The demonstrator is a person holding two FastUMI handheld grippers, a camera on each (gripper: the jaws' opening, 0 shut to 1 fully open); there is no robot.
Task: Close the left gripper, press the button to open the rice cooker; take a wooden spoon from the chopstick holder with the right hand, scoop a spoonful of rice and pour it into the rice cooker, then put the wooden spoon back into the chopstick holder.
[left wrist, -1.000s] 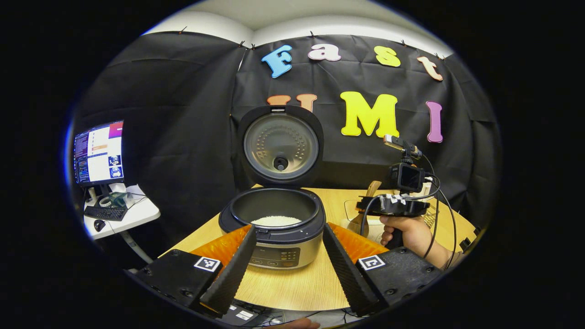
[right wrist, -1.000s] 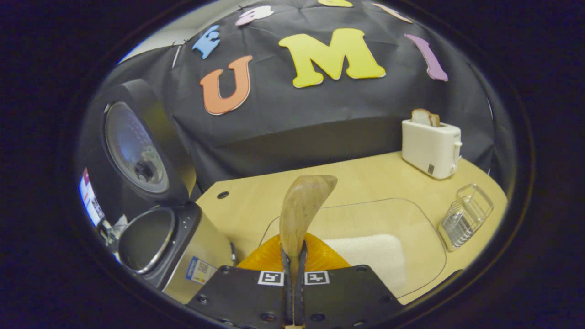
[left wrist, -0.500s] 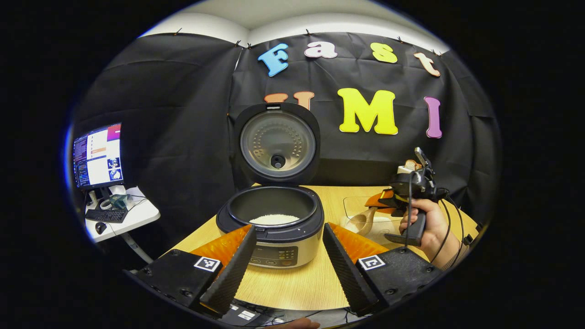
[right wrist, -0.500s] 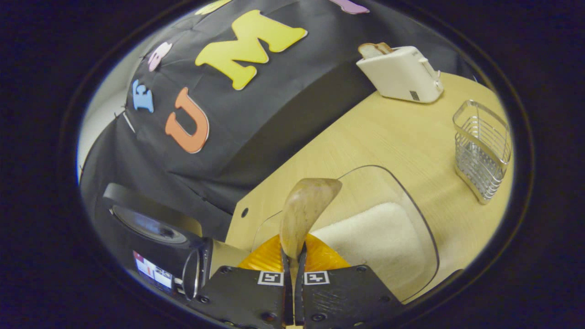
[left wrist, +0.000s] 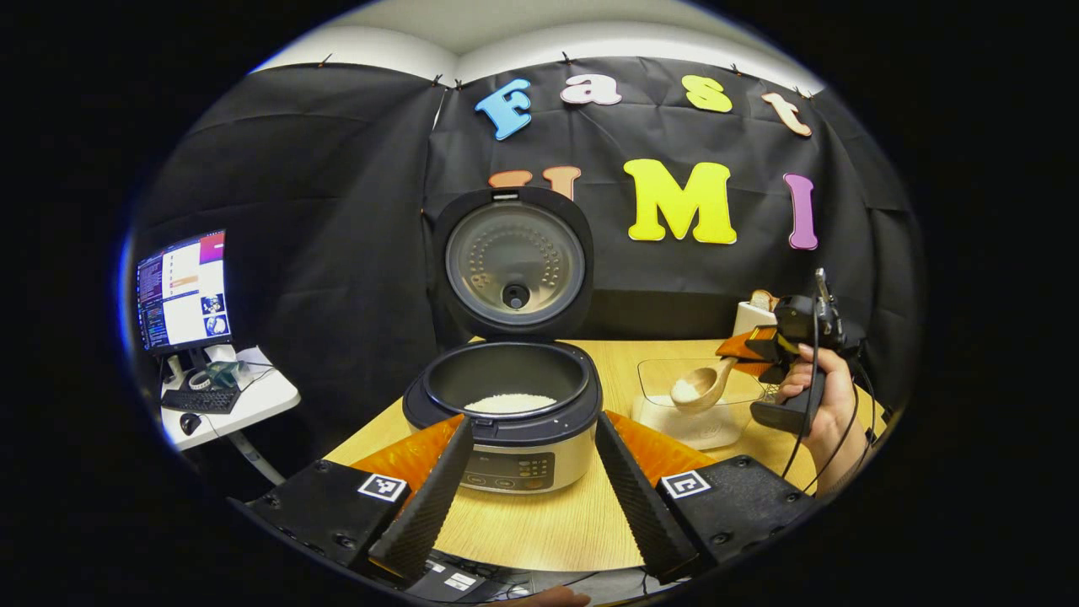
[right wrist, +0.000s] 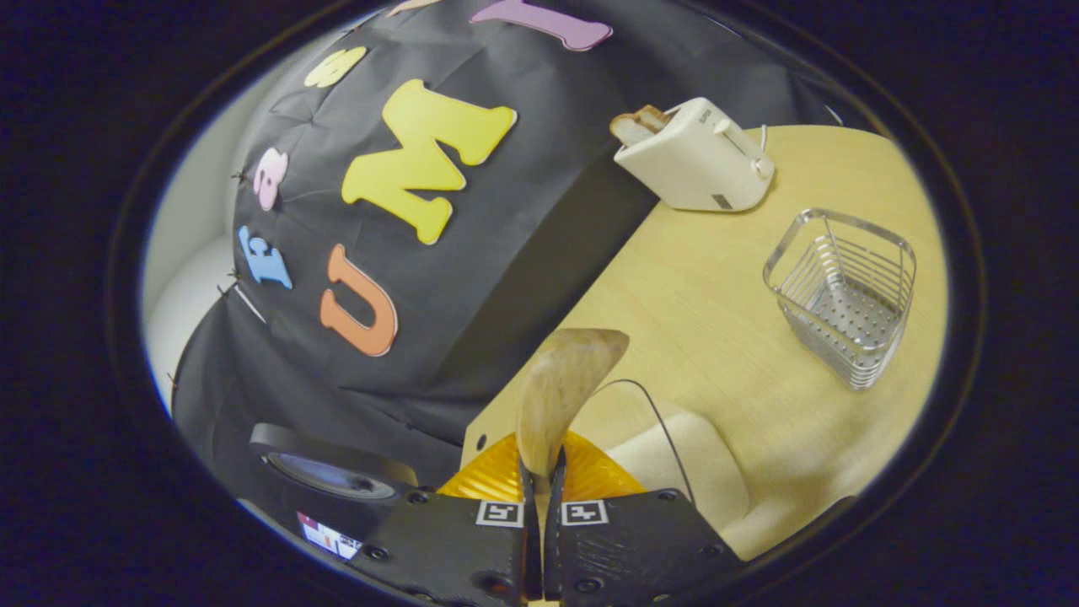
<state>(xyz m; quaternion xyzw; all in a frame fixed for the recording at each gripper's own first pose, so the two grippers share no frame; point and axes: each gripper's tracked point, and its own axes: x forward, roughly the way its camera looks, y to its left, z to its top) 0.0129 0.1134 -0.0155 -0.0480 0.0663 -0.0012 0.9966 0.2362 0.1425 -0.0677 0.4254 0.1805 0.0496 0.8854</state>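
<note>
Scooping is the step in hand: the right gripper point(left wrist: 742, 352), held in a person's hand point(left wrist: 830, 396) at the right of the table point(left wrist: 539, 523), is clenched on the handle of the wooden spoon point(left wrist: 701, 386), and in the left gripper view the bowl of that spoon sits over the clear rice container point(left wrist: 695, 413) with a small heap of white rice in it. The rice cooker point(left wrist: 510, 421) stands to the left of the container, its lid point(left wrist: 514, 263) raised upright and its inner pot already holding some rice, so the button press is done. The left gripper point(left wrist: 531, 472) hangs near the front of the cooker with its fingers spread wide, grasping nothing. In the right gripper view the spoon rises from between the closed fingers, and the wire chopstick holder point(right wrist: 843, 291) stands on the far right of the table, near the toaster point(right wrist: 695, 156). Next, by my reckoning, the loaded spoon must travel left, kept level, until it is above the pot, and only then be tipped. Compared with a second ago, the right gripper has rolled over and swung rightward: then the spoon stood with its bowl pointing up beside the container, and half a second ago it was dipping into the rice.
</note>
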